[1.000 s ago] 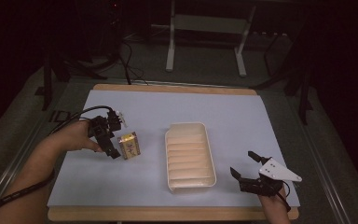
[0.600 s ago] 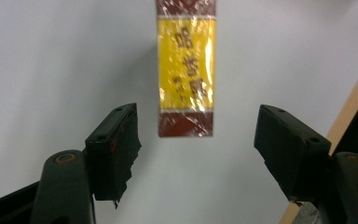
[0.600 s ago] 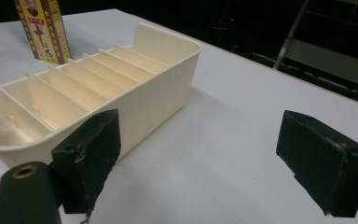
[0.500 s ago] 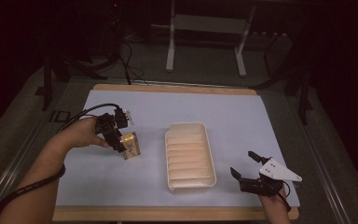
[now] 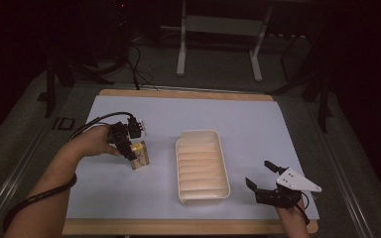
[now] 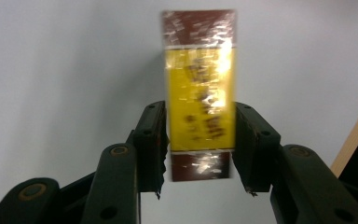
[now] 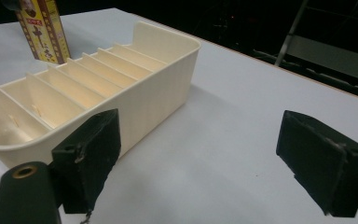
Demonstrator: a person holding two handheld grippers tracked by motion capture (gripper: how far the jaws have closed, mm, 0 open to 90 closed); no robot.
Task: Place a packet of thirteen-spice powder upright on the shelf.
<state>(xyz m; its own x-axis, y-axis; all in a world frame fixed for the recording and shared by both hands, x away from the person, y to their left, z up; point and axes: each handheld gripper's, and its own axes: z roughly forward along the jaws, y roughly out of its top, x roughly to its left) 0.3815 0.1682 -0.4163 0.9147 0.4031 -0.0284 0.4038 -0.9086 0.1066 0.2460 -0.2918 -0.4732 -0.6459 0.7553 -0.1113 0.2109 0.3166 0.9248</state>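
- Yellow-and-maroon glossy rectangular box [image 6: 199, 91] sits clamped betw. your left gripper [image 6: 199, 154] jaws, over the pale blue worktop [image 5: 258, 124], left of the cream ribbed plastic tray [image 5: 202, 166].
- Your right gripper [image 5: 264, 177]: jaws wide apart, holding nothing, near the tray's front right corner.

The person's left forearm reaches in from the lower left, its hand [image 5: 93, 142] wrapped around the left gripper [image 5: 129, 148], whose jaws press against both sides of a yellow box [image 6: 200, 93]. At the lower right the right hand [image 5: 293, 218] holds the right gripper [image 5: 260, 174] low, jaws spread wide apart.
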